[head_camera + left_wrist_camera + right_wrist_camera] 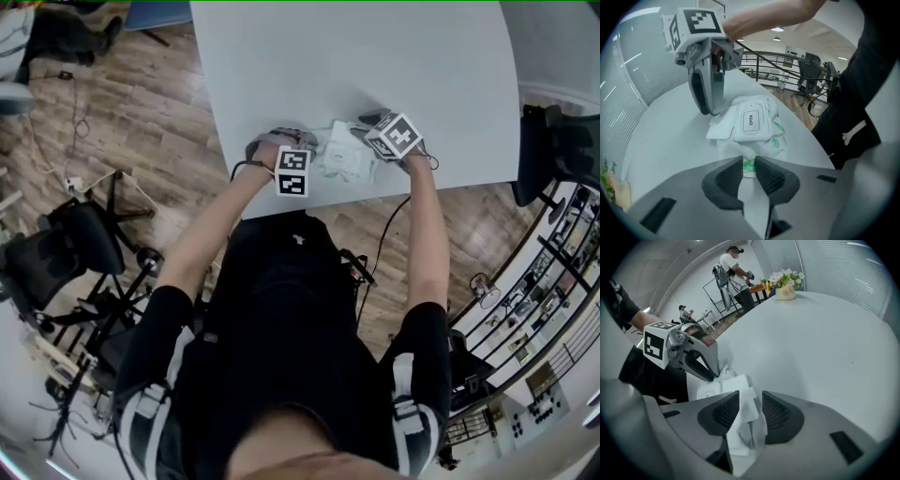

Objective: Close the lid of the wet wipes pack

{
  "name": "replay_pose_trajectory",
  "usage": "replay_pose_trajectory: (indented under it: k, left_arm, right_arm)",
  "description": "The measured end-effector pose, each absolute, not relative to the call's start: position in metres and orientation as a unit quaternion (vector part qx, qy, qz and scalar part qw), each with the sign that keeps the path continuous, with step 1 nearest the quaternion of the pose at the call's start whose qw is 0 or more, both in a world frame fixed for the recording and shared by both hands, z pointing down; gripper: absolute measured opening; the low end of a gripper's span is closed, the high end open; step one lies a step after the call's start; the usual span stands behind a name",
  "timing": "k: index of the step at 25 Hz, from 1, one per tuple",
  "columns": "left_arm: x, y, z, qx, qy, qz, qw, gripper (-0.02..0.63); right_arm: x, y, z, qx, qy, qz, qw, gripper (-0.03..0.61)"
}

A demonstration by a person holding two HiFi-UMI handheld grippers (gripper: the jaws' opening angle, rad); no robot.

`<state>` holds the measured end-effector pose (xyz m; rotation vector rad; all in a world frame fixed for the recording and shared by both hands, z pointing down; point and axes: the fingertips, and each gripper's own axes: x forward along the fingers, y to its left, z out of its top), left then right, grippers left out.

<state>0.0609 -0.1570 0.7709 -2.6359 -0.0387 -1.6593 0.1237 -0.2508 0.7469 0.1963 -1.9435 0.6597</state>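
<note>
My left gripper [749, 169] is pinched nearly shut on the near end seam of the wet wipes pack [757, 140], which lies on the white table [661, 140] just ahead of it; the lid [751, 120] marked OPEN lies flat on top; my right gripper [750, 411] stands tip-down at the pack's opposite end, jaws spread, crumpled white wrapper between them; a flower pot [785, 287] sits far beyond.

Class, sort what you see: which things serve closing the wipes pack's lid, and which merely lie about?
For the job: wet wipes pack, its lid, left gripper clamped on the pack's end, right gripper open.
Lying about: flower pot, office chair.
</note>
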Motion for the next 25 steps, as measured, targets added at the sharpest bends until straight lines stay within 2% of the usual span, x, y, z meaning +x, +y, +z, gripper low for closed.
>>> replay_pose_trajectory:
  k: [9, 13, 17, 23, 25]
  left_arm:
    - [0.06, -0.157, 0.769, -0.846, -0.008, -0.533, 0.015, 0.08]
    - [0.058, -0.159, 0.77, -0.847, -0.007, -0.531, 0.015, 0.08]
    - [0.055, -0.157, 0.771, -0.847, -0.007, -0.532, 0.008, 0.08]
    - [0.057, -0.158, 0.773, -0.844, 0.002, -0.537, 0.008, 0.08]
    - [0.057, -0.157, 0.774, -0.842, 0.005, -0.54, 0.007, 0.08]
  right_arm:
    - [0.117, -0.238, 0.767, 0.009, -0.802, 0.346, 0.486, 0.147]
    - [0.115, -0.245, 0.748, 0.025, -0.815, 0.319, 0.483, 0.112]
    - [0.113, -0.233, 0.714, 0.023, -0.838, 0.309, 0.449, 0.077]
    - [0.112, -0.184, 0.697, 0.019, -0.85, 0.254, 0.46, 0.078]
    - [0.108, -0.161, 0.701, 0.012, -0.848, 0.242, 0.47, 0.098]
